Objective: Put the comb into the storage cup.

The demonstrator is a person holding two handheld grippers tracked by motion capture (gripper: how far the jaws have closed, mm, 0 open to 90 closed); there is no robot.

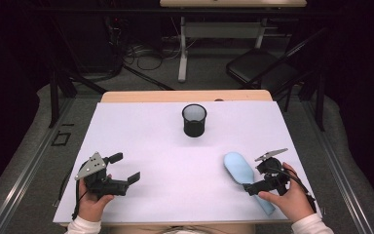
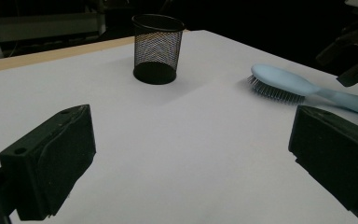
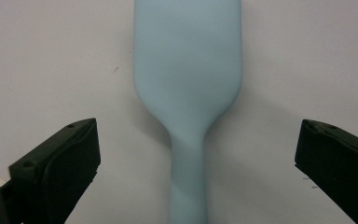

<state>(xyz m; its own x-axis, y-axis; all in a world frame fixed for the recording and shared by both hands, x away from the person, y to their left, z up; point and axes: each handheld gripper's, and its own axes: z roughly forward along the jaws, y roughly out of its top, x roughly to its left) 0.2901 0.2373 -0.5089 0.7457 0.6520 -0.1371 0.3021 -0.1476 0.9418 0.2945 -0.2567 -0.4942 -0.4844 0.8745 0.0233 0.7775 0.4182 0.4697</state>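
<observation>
A light blue hairbrush (image 1: 237,168) lies bristles down at the right front of the white table, its handle pointing toward the person. My right gripper (image 1: 255,176) hangs over the handle, held by a hand. In the right gripper view the hairbrush (image 3: 186,70) runs up the middle and my right gripper (image 3: 196,135) stands open, its jaws wide on either side of the handle without touching it. My left gripper (image 1: 125,167) rests at the left front, open with nothing in it. From the left gripper view, my left gripper (image 2: 191,121) faces the hairbrush (image 2: 279,81).
A black mesh pen cup (image 1: 194,120) stands upright at the back middle of the table (image 1: 175,195); the left gripper view has this cup (image 2: 157,46) at upper centre. Beyond the table's far wooden edge are a folding chair (image 1: 260,68), desk legs and floor cables.
</observation>
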